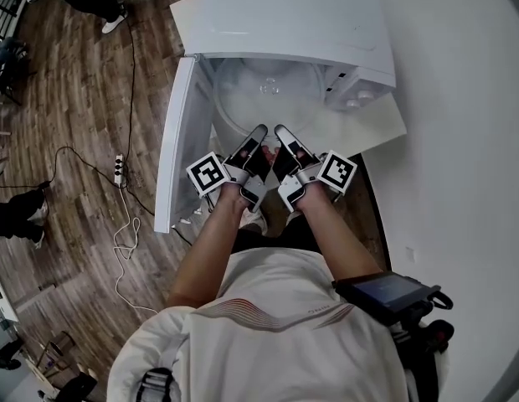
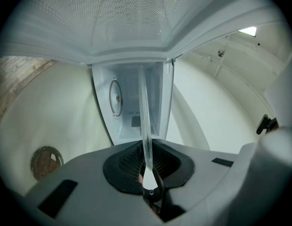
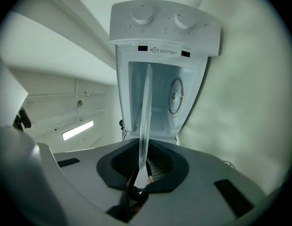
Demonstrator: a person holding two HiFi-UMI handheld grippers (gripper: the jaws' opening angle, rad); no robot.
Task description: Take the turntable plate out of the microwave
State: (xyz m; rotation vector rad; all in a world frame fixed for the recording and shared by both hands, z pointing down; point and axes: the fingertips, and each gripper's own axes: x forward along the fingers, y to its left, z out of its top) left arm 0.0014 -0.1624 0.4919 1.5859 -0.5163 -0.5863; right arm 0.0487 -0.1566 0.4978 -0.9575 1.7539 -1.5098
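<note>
The head view is bright and evenly lit, with soft, faint shadows. The white microwave point(image 1: 285, 23) and the wall point(image 1: 460, 99) at right come close to washing out, while the wood floor point(image 1: 67, 99) at left is darker. Straight lines bow toward the edges. The plate point(image 1: 268, 90) shows only as a pale haze. Both gripper views are dimmer and strongly bent, with black corners. A lamp point(image 2: 248, 31) glows white at far right in the left gripper view. The nearest parts are blurred.
</note>
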